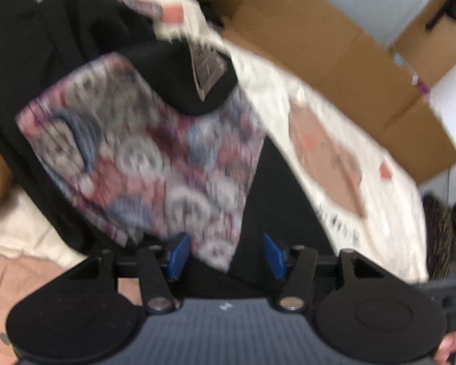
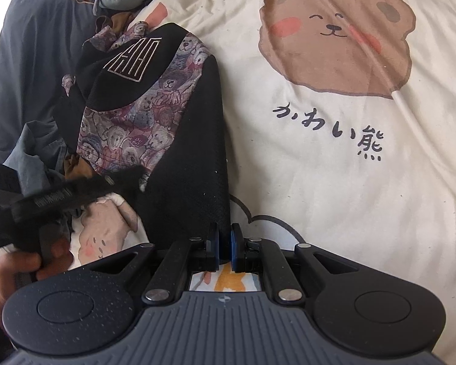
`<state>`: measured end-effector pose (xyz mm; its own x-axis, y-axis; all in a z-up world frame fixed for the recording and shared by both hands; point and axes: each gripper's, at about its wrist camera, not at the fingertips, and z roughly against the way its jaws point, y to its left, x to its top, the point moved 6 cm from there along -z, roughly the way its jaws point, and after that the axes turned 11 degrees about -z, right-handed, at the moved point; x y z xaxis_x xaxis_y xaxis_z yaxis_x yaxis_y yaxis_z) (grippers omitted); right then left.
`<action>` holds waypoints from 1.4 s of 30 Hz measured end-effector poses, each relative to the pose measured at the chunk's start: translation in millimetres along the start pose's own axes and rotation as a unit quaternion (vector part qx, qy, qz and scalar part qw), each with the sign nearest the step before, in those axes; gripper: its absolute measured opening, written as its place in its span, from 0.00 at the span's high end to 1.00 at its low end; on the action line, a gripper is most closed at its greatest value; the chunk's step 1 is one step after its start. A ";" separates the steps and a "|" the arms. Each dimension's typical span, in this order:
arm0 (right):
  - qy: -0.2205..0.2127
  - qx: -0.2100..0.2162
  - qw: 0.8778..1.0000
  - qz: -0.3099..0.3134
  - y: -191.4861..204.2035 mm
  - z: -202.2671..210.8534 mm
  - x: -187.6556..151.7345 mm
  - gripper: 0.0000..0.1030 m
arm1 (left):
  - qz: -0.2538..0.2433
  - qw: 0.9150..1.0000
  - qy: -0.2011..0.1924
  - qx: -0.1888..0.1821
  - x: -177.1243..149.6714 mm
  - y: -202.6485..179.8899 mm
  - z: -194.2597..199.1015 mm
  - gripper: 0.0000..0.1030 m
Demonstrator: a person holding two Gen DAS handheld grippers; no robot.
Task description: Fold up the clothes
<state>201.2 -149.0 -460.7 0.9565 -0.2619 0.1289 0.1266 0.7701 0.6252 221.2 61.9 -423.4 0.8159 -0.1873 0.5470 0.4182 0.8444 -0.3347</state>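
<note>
We have the black garment (image 2: 194,164), with its bear-patterned woven panel (image 2: 136,127), running up the left half of the right wrist view, on a cream bear-print bedsheet (image 2: 334,182). The right claw (image 2: 225,248) is clenched on the garment's lower black edge, pads nearly meeting with the fabric pinched between them. In the left wrist view the left claw (image 1: 226,255) stands released, blue pads apart, with cloth between them but not gripped as far as we can judge; that view is smeared by motion blur.

Our main worry is slip: the right claw holds only a narrow bite of thick knit, and a pull could drag it free. The released left claw could also close on one layer only, skewing any fold. The heap of grey clothing (image 2: 30,60) at upper left may snag an edge.

The black cloth looks heavy and ribbed, with a stitched outline logo (image 2: 133,57); the panel looks tapestry-like and stiffer. The sheet is thin and creased. A cardboard box (image 1: 334,60) fills that view's upper right.
</note>
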 end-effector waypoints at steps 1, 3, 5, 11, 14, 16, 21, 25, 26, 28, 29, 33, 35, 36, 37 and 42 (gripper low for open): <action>0.000 0.000 1.000 0.000 0.1 -0.1 0.3 0.95 | 0.010 1.000 -0.004 -0.007 2.2 1.4 1.7 0.46; 0.000 0.000 1.000 0.002 0.4 -0.7 0.9 0.95 | 0.026 0.999 -0.005 -0.018 4.5 4.1 3.1 0.46; -0.001 0.000 1.000 0.003 0.7 -1.2 1.5 0.95 | 0.034 0.999 0.010 -0.017 1.4 6.3 0.0 0.48; -0.001 0.000 1.000 0.004 -2.5 0.6 2.3 0.95 | 0.043 0.998 0.033 -0.024 -17.8 8.5 0.5 0.48; 0.000 0.000 1.000 0.002 -4.0 0.6 2.1 0.95 | 0.036 0.998 0.042 -0.033 -25.5 8.7 -11.0 0.48; 0.001 0.000 1.000 0.003 -3.6 0.2 2.4 0.95 | 0.032 0.998 0.045 -0.040 -27.5 3.7 -15.1 0.48; 0.002 0.001 1.000 0.001 -3.9 0.4 4.2 0.95 | -0.002 0.998 0.039 -0.053 -28.9 -14.5 -21.0 0.48; 0.001 0.000 1.000 -0.002 -4.4 1.8 3.5 0.92 | -0.002 0.998 0.025 -0.055 -27.0 -17.8 -23.0 0.63; 0.001 0.000 1.000 -0.003 -4.8 2.3 2.9 0.91 | 0.002 0.998 0.023 -0.056 -26.8 -17.6 -22.8 0.67; -0.003 -0.001 1.000 -0.006 -5.9 4.9 3.3 0.88 | 0.003 0.998 0.020 -0.055 -26.5 -17.8 -22.5 0.79; -0.006 -0.001 1.000 -0.007 -6.6 7.1 4.4 0.83 | 0.001 0.998 0.017 -0.055 -25.9 -19.0 -22.8 0.83; -0.018 -0.003 1.000 -0.012 -9.6 15.8 8.9 0.72 | -0.007 0.999 0.007 -0.048 -22.2 -23.0 -21.2 0.88; -0.024 -0.003 1.000 -0.015 -11.0 20.2 11.2 0.72 | -0.005 0.999 0.009 -0.046 -20.6 -23.2 -24.0 0.87; -0.026 -0.004 1.000 -0.016 -11.8 22.4 12.3 0.72 | -0.004 0.999 0.011 -0.044 -19.9 -22.9 -25.8 0.87; -0.030 -0.003 0.999 -0.018 -12.3 24.5 14.5 0.72 | -0.003 0.999 0.012 -0.042 -19.3 -22.3 -27.5 0.87; -0.036 0.000 0.999 -0.018 -11.1 26.5 19.5 0.72 | 0.001 0.999 0.008 -0.034 -18.5 -17.1 -27.2 0.87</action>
<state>211.5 -178.1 -444.7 0.9303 -0.3297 0.1609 0.1601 0.7595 0.6305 209.8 37.3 -448.7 0.8229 -0.1947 0.5338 0.4424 0.8092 -0.3868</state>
